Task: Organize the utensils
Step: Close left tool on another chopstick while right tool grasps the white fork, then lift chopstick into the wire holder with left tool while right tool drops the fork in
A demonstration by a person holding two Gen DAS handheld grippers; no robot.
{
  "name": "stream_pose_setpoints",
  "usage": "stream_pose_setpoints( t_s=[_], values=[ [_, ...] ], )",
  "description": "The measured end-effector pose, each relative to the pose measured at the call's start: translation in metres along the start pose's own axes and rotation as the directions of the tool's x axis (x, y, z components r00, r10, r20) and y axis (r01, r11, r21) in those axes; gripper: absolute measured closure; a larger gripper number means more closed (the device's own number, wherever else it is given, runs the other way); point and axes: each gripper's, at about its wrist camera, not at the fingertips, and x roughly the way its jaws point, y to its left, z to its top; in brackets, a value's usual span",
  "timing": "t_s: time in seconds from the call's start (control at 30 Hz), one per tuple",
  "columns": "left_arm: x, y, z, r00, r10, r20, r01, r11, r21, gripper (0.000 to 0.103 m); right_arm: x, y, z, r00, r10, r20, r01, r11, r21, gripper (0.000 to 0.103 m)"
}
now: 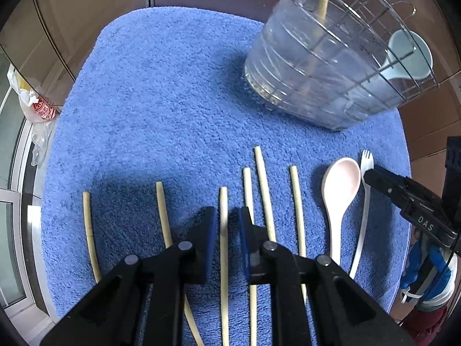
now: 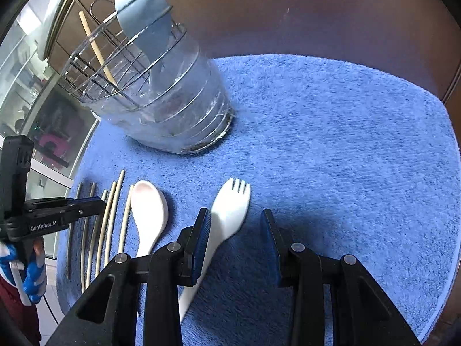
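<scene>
Several pale chopsticks lie side by side on the blue mat [image 1: 161, 92]. My left gripper [image 1: 227, 213] points down over them, and one chopstick [image 1: 224, 199] runs through its narrow gap with no pad touching it. To the right lie a pinkish spoon [image 1: 340, 184] and a white spork [image 1: 366, 199]. My right gripper [image 2: 233, 216] is open over the spork [image 2: 234, 199]; its left finger [image 2: 201, 230] covers the spork's handle. A wire utensil holder [image 2: 161, 109] with a clear liner holds one chopstick [image 2: 95, 43] and a light blue spoon [image 2: 144, 14].
The mat covers a brown tabletop [image 2: 317, 14]. The holder [image 1: 317, 80] stands at the far side of the mat. A plastic bag [image 1: 34, 106] sits off its left edge. Gloved hands [image 1: 426, 268] hold both grippers. Open mat stretches to the right of the spork [image 2: 360, 158].
</scene>
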Motion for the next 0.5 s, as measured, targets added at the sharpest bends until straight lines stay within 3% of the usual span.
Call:
stream_pose_setpoints(
  t_s=[0.1, 0.23, 0.5],
  values=[
    [0.003, -0.003, 0.003, 1.0, 0.014, -0.01, -0.014, 1.0, 0.004, 0.093, 0.007, 0.009, 0.006, 0.999, -0.03, -0.021, 0.03, 0.999, -0.018, 0.074],
    [0.012, -0.013, 0.008, 0.999, 0.03, -0.016, -0.03, 0.999, -0.014, 0.097, 0.014, 0.013, 0.008, 0.997, -0.066, -0.034, 0.065, 0.998, -0.023, 0.093],
    [0.005, 0.0, 0.006, 1.0, 0.009, 0.004, -0.008, 0.998, -0.069, 0.098, 0.009, 0.01, 0.007, 1.0, -0.011, -0.009, 0.011, 1.0, -0.007, 0.098]
  ],
)
